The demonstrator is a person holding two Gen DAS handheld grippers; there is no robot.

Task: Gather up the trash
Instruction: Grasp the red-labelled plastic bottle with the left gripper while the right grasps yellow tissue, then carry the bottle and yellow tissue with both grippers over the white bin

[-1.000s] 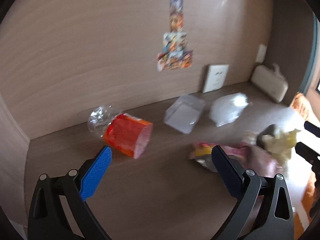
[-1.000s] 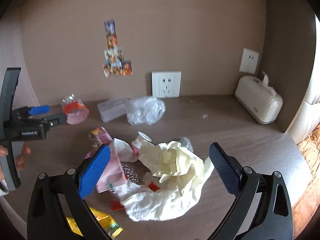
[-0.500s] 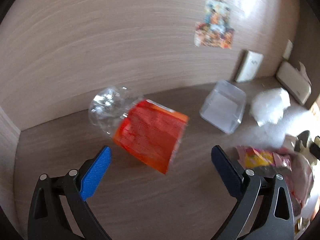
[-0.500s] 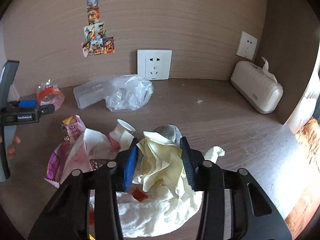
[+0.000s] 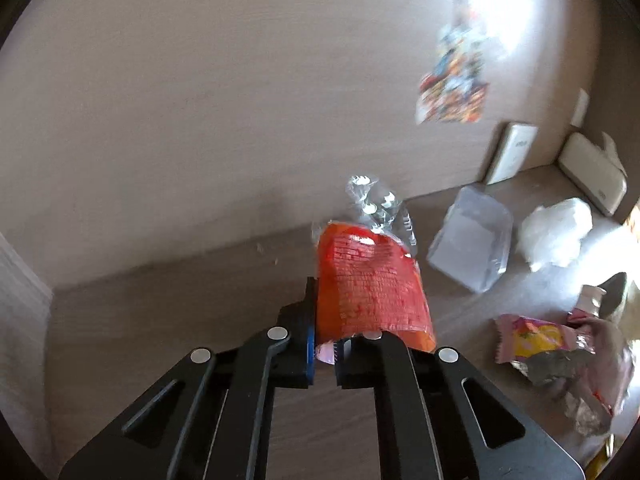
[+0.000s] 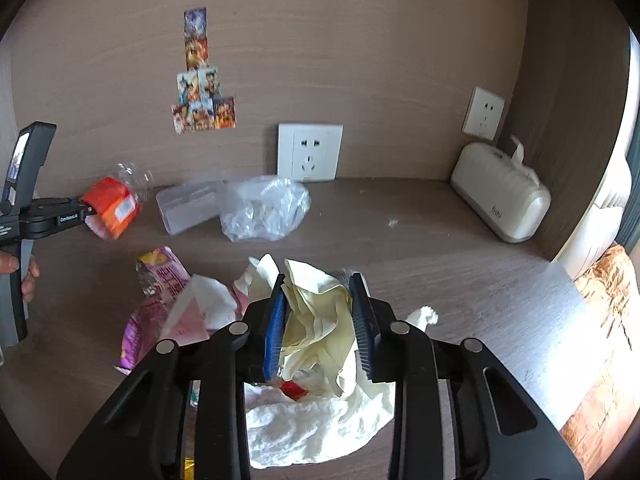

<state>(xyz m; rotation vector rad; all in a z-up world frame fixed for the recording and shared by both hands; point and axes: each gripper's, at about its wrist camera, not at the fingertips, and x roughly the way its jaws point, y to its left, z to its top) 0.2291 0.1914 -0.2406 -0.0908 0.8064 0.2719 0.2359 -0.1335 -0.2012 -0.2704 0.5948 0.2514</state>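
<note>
My left gripper is shut on a crushed clear plastic bottle with an orange-red label and holds it lifted above the wooden desk. The bottle also shows in the right wrist view, held by the left gripper. My right gripper is shut on crumpled pale yellow paper, which rests on a pile of white tissue. A pink snack wrapper lies to its left; it also shows in the left wrist view.
A clear plastic box and a crumpled clear bag lie near the back wall, below a wall socket. A cream tissue dispenser stands at the back right corner. Stickers are on the wall.
My left gripper went from open to shut on the orange-labelled bottle and lifted it. My right gripper went from open to shut on the yellow paper.
</note>
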